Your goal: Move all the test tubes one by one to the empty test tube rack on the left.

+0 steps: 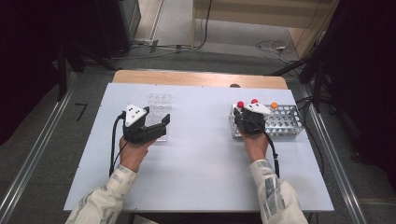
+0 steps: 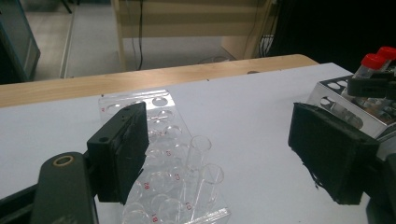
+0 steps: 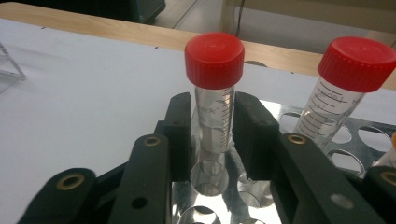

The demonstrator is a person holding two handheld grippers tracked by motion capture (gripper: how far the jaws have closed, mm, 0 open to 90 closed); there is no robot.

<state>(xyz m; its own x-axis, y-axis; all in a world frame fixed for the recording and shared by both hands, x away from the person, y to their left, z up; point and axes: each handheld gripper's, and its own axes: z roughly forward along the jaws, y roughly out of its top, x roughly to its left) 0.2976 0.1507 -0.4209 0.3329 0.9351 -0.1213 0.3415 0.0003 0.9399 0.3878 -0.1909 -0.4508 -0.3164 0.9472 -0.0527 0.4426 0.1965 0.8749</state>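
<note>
White sheeting covers the bench [image 1: 201, 158], with grey floor around it. From the high view, the left tool [image 1: 161, 123] hovers at a clear plastic tube rack [image 1: 159, 102], while the right tool [image 1: 245, 120] sits at a perforated metal rack [image 1: 285, 122] bearing two red caps and one orange cap [image 1: 274, 105].

Along the left tool's [image 2: 219, 154] own view, its jaws gape wide, holding nothing; two empty glass tubes [image 2: 208, 179] stand in the clear rack below.

Along the right tool's [image 3: 212, 135] view, the jaws flank a red-capped clear graduated tube [image 3: 214, 93], seemingly touching it. A second red-capped tube [image 3: 341, 88] stands just beside.
</note>
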